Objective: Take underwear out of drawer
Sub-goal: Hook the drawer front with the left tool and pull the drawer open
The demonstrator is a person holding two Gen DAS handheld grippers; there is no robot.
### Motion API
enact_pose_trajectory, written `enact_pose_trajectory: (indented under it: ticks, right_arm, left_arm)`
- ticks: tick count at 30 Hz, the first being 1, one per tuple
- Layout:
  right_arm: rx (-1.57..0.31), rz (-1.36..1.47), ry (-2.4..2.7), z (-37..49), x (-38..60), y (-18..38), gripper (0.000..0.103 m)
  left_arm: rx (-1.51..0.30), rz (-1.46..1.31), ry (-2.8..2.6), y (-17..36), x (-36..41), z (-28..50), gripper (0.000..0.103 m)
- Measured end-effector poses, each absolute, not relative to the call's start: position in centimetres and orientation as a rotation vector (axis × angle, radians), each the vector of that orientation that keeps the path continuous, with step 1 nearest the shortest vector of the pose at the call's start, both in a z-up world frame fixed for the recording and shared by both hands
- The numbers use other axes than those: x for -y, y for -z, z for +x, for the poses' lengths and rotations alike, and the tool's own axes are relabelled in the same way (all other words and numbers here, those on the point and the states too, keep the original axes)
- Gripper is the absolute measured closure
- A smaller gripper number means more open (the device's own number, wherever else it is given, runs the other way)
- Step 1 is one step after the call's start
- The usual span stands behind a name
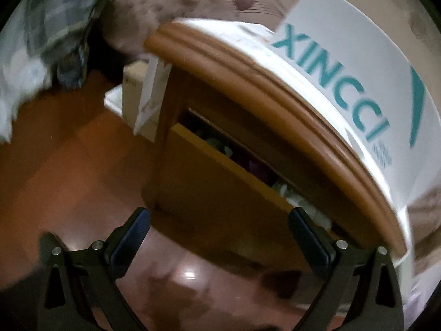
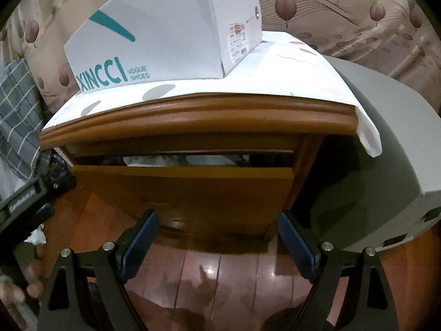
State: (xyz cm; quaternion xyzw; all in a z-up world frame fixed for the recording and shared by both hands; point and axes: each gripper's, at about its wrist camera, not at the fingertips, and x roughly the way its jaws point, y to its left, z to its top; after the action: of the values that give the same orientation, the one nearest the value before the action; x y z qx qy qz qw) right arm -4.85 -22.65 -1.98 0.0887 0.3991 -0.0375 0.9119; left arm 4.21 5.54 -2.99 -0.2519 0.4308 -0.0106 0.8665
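Right claw [image 2: 217, 238] released, blue pads [image 2: 142, 237] spread wide, nothing between them, hanging over the wood floor [image 2: 220, 270] just short of the nightstand. Straight ahead of it: drawer [image 2: 182, 190] pulled partly out, with underwear [image 2: 171, 160] showing as pale and purple fabric in the gap above the drawer front, apart from the claw. Above that, the nightstand's tabletop [image 2: 193, 110] with a white spotted cover [image 2: 275, 71] and a XINCCI shoe box [image 2: 154, 35] on it. Grey object [image 2: 372, 143] to the claw's right, plaid fabric [image 2: 16, 110] to its left. Left claw [image 1: 219, 237] also released and empty, view blurred and tilted; same drawer [image 1: 220, 184] just ahead of its right pad, clothing [image 1: 289, 190] visible inside, shoe box [image 1: 358, 88] further up and right.
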Motion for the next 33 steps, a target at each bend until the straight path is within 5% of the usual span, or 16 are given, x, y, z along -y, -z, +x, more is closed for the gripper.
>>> enact_pose_trajectory:
  ticks: [33]
  right_arm:
    - [-0.850, 0.256, 0.063, -4.9, 23.9, 1.8, 0.013]
  left_arm:
    - [-0.926, -1.077, -0.001, 12.5, -6.8, 9.4, 0.000]
